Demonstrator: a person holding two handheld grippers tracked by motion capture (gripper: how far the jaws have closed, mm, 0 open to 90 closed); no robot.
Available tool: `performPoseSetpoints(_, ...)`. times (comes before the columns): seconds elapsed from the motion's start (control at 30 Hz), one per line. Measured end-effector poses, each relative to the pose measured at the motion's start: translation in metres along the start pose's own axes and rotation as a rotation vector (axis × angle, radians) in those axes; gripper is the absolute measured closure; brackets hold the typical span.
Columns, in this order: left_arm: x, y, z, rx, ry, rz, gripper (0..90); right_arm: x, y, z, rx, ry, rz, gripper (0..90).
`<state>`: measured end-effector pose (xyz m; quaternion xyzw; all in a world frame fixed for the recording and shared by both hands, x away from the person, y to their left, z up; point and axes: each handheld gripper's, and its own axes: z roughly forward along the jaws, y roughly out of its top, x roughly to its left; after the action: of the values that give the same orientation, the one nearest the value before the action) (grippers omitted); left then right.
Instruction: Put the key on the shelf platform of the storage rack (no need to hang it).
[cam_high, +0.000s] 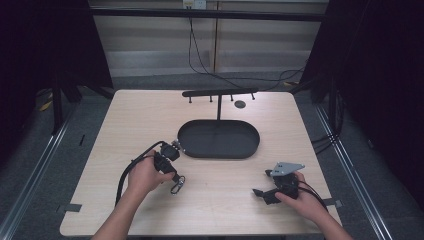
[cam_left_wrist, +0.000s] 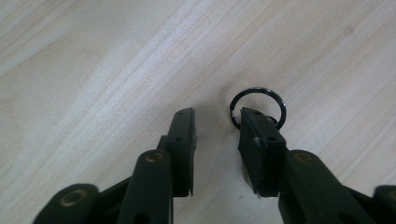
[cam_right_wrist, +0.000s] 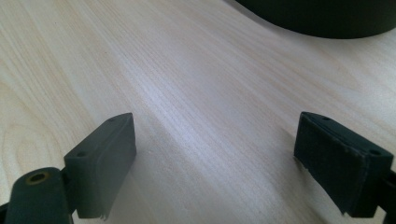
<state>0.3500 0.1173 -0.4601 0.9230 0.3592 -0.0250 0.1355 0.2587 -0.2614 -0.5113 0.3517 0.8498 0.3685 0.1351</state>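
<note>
Key ring (cam_left_wrist: 258, 108), a thin, stiff, light metal loop lying flat on the wooden table (cam_left_wrist: 93, 70), slips beside our left gripper (cam_left_wrist: 217, 122), whose jaws stand parted around nothing, so we judge its raised rim the surest hold.

Black oval tray (cam_high: 250, 150) mid-table, hook rack (cam_high: 220, 93) behind it, small dark disc (cam_high: 240, 104), perhaps a cap.

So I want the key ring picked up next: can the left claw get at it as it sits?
Probably yes: the left claw hangs right over the ring, which lies flat on bare table, partly under one jaw. A slight shift should centre it.
</note>
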Motion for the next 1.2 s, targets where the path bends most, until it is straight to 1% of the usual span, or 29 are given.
performPoseSetpoints(0.13, -0.005, -0.002, -0.002, -0.015, -0.020, -0.005, 61.6, 0.000, 0.000, 0.000, 0.000, 0.000, 0.000, 12.3)
performPoseSetpoints(0.23, -0.011, -0.003, -0.004, -0.011, -0.039, 0.007, 60.8, 0.000, 0.000, 0.000, -0.001, 0.001, -0.001, 12.3)
performPoseSetpoints(0.37, -0.019, -0.004, 0.000, 0.009, -0.029, 0.022, 58.2, 0.000, 0.000, 0.000, -0.001, 0.001, -0.002, 12.3)
performPoseSetpoints(0.4, -0.020, -0.004, 0.002, 0.013, -0.027, 0.019, 58.2, 0.000, 0.000, 0.000, 0.000, 0.000, -0.001, 12.3)
performPoseSetpoints(0.5, -0.023, -0.002, 0.009, 0.025, 0.000, 0.021, 58.3, 0.000, 0.000, 0.000, 0.000, 0.002, -0.001, 12.3)
performPoseSetpoints(0.53, -0.024, -0.001, 0.010, 0.024, 0.010, 0.017, 59.4, 0.000, 0.000, 0.000, 0.000, 0.000, 0.000, 12.3)
performPoseSetpoints(0.63, -0.026, 0.001, 0.010, 0.039, 0.026, 0.021, 68.1, 0.000, 0.000, 0.000, 0.000, 0.001, -0.001, 12.3)
performPoseSetpoints(0.77, -0.026, 0.002, 0.009, 0.045, 0.019, 0.019, 72.9, 0.000, 0.000, 0.000, -0.001, 0.002, -0.001, 12.3)
performPoseSetpoints(0.83, -0.026, 0.003, 0.009, 0.044, 0.019, 0.008, 72.9, 0.000, 0.000, 0.000, -0.001, 0.002, -0.001, 12.3)
performPoseSetpoints(0.9, -0.024, 0.003, 0.009, 0.041, 0.004, 0.003, 73.0, 0.000, 0.000, 0.000, 0.000, 0.001, -0.001, 12.3)
performPoseSetpoints(0.97, -0.022, 0.003, 0.008, 0.049, -0.007, -0.005, 73.0, 0.000, 0.000, 0.000, 0.000, 0.001, 0.000, 12.3)
performPoseSetpoints(1.03, -0.021, 0.003, 0.008, 0.043, -0.014, -0.019, 73.1, 0.000, 0.000, 0.000, 0.000, 0.001, 0.000, 12.3)
performPoseSetpoints(1.07, -0.021, 0.004, 0.007, 0.049, -0.013, -0.018, 73.1, 0.000, 0.000, 0.000, 0.000, 0.001, 0.000, 12.3)
performPoseSetpoints(1.2, -0.019, 0.004, 0.002, 0.041, -0.020, -0.021, 73.2, 0.000, 0.000, 0.000, 0.000, 0.001, 0.000, 12.3)
